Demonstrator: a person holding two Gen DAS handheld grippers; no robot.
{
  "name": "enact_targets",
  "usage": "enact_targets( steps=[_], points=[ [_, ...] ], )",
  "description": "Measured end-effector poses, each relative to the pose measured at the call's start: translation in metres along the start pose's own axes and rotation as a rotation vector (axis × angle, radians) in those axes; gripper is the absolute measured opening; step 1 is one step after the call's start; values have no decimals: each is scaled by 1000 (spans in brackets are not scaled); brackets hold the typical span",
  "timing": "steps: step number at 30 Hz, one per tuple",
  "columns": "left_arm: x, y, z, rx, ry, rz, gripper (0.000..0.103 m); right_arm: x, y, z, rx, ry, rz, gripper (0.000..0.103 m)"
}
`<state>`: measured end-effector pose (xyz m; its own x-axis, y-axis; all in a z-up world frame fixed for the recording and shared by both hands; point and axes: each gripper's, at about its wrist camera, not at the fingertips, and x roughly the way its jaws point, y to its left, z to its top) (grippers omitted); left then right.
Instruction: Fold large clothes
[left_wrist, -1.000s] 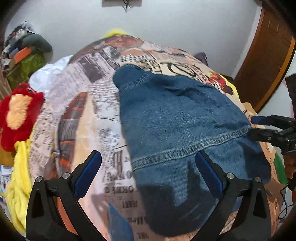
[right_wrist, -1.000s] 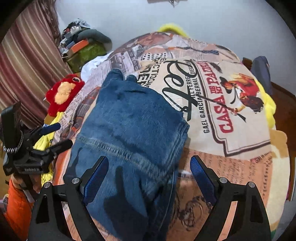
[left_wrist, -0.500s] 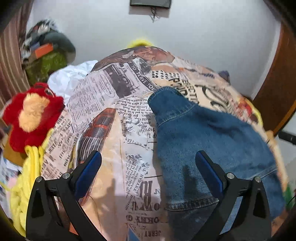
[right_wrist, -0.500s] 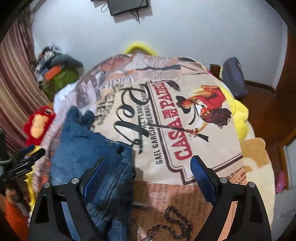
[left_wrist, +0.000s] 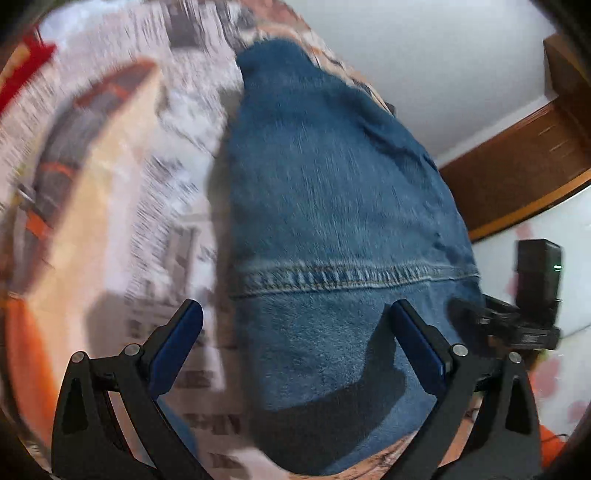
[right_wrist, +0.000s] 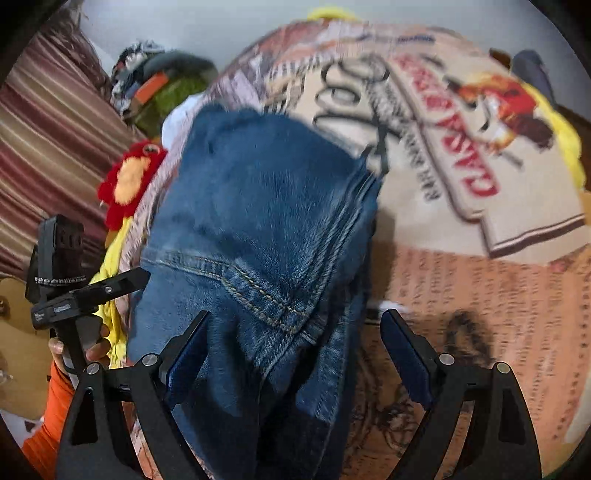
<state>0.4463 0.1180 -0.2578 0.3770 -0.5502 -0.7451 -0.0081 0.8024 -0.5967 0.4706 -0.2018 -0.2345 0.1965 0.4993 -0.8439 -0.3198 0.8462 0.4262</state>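
Observation:
A folded pair of blue jeans (left_wrist: 332, 229) lies on the printed bedspread (left_wrist: 122, 206). In the right wrist view the jeans (right_wrist: 258, 229) show stitched seams and stacked layers at their right edge. My left gripper (left_wrist: 295, 343) is open and empty, its jaws spread over the near end of the jeans. My right gripper (right_wrist: 295, 350) is open and empty, its jaws spread over the near right edge of the jeans. The left gripper also shows in the right wrist view (right_wrist: 92, 291), beside the jeans' left side. Part of the right gripper (left_wrist: 524, 325) shows in the left wrist view.
A red and yellow plush toy (right_wrist: 129, 181) and a pile of clothes (right_wrist: 159, 88) lie at the bed's left. A striped curtain (right_wrist: 48, 147) hangs at the left. A wooden door frame (left_wrist: 517, 173) stands at the right. The bedspread (right_wrist: 461, 166) extends right of the jeans.
Both grippers have swung back down over the jeans after lifting and turning away half a second ago. Both stay open. The jeans have not visibly moved.

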Motion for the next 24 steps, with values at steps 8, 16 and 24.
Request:
enact_targets(
  steps=[8,16,24],
  points=[
    [37,3,24,-56,90,-100,103,35,-14,26,87,86,129,92],
    [53,7,32,-99,95,-171,100,48,-18,37,140,91,207,80],
    [15,-15,8,-28,34,-134,70,19,0,32,116,42,172,46]
  ],
)
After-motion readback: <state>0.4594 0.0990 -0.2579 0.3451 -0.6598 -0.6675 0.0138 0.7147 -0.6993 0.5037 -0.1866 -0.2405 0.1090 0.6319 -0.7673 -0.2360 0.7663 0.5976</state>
